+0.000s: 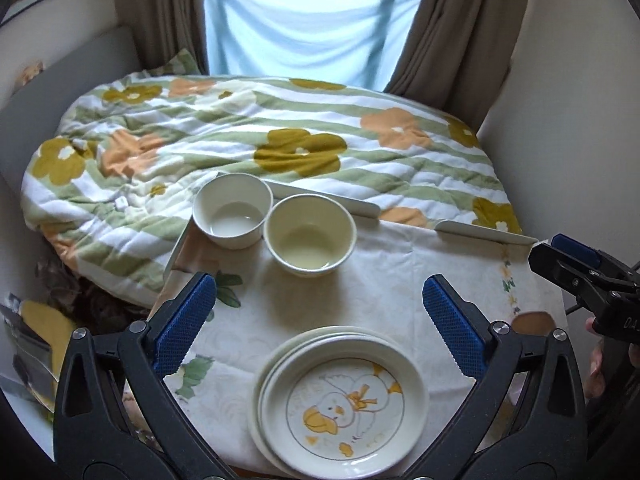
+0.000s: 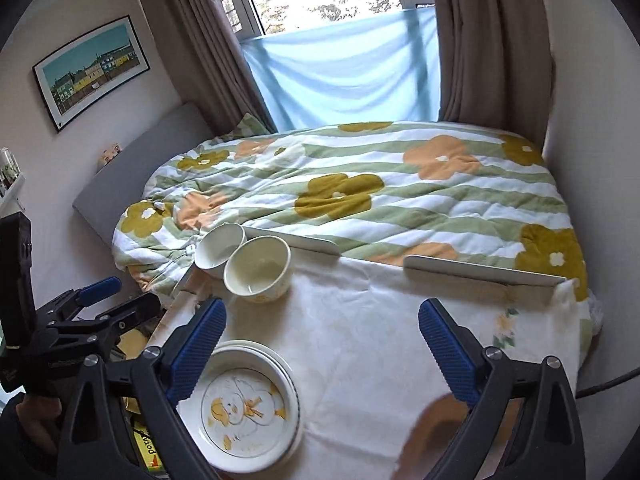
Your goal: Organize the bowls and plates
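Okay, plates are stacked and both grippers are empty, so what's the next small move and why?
Probably ease the left gripper forward to the nearer bowl and grip its rim. Both bowls stand side by side, touching, not nested, the other bowl just beyond. The plate stack looks done, and the left gripper is open and nearest.

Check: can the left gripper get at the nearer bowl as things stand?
Probably yes. The left gripper is open and empty, and the nearer bowl sits ahead of it with bare tablecloth between. The second bowl touches its left side, crowding a finger there.
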